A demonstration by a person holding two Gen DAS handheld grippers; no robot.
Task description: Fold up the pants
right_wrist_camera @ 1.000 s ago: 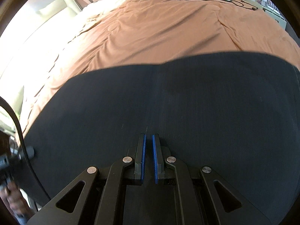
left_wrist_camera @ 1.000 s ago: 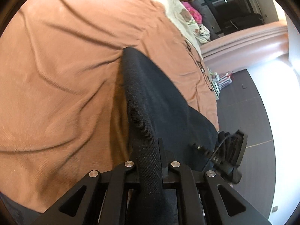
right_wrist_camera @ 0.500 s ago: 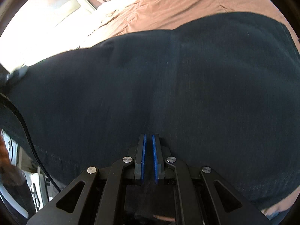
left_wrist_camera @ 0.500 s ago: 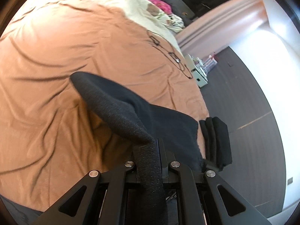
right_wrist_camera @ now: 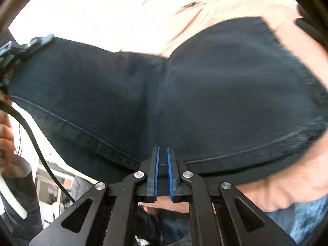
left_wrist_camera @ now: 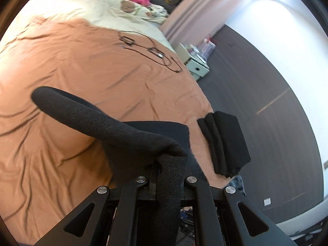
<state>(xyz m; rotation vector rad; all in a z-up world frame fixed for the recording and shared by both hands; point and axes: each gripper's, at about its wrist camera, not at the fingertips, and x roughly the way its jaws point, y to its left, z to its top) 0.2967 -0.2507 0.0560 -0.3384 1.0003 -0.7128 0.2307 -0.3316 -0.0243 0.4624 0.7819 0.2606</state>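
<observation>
The pants (left_wrist_camera: 114, 127) drape over and hide the left gripper's fingers (left_wrist_camera: 152, 176). Small items on the bed's (left_wrist_camera: 61, 65) far edge blur beyond telling.

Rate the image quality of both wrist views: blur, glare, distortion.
Left wrist view: fisheye bending at the edges, slight motion blur on the bed, blown-out white wall, pants sharp near the lens. Right wrist view: heavier blur, upper left washed out by glare, pants dark with little detail.
</observation>
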